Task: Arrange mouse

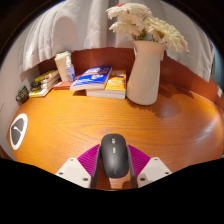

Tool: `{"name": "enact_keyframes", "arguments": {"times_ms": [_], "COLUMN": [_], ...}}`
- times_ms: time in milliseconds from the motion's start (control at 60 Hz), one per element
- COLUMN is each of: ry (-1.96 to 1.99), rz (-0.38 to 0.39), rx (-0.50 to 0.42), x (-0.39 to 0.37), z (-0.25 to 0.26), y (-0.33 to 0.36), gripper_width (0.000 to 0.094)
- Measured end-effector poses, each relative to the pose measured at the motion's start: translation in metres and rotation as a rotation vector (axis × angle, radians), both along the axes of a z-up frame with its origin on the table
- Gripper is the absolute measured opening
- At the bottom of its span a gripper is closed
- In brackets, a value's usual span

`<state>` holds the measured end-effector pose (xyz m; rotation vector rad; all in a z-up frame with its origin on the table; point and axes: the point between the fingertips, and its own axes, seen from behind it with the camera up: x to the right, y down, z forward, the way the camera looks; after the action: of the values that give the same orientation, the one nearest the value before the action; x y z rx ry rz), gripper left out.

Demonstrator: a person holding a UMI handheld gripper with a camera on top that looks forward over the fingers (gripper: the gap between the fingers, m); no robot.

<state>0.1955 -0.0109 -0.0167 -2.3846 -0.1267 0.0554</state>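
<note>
A dark grey computer mouse [113, 160] sits between my gripper's [113, 150] two fingers, its length pointing away from me. The magenta pads [90, 157] press on both its sides, so the gripper is shut on it. The mouse is over the near edge of a round orange-brown wooden table [70, 125]. I cannot tell whether it rests on the table or is held just above it.
A white vase [146, 70] of pale flowers [148, 22] stands beyond the mouse at the right. Blue and yellow books [100, 80] lie to its left, with more books [44, 83] and a white box [65, 66] farther left. A round white object [18, 130] sits at the table's left edge.
</note>
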Motion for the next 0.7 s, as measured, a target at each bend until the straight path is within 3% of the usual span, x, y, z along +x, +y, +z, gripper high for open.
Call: {"name": "enact_keyframes", "arguments": {"times_ms": [250,400,517,700], "ry": [0.006,0.035,0.026,0.035], "rz": [0.002,-0.058,-0.096,-0.14], "rx": [-0.051,-0.104,-0.01,0.235], "x": [-0.001,-0.001,-0.006,-0.059], "z": [-0.003,0.008,0.071,0.224], "y": [0.002,0.004,0.025,0.063], "gripper_width": [0.04,0.034,0.0341,0.0344]}}
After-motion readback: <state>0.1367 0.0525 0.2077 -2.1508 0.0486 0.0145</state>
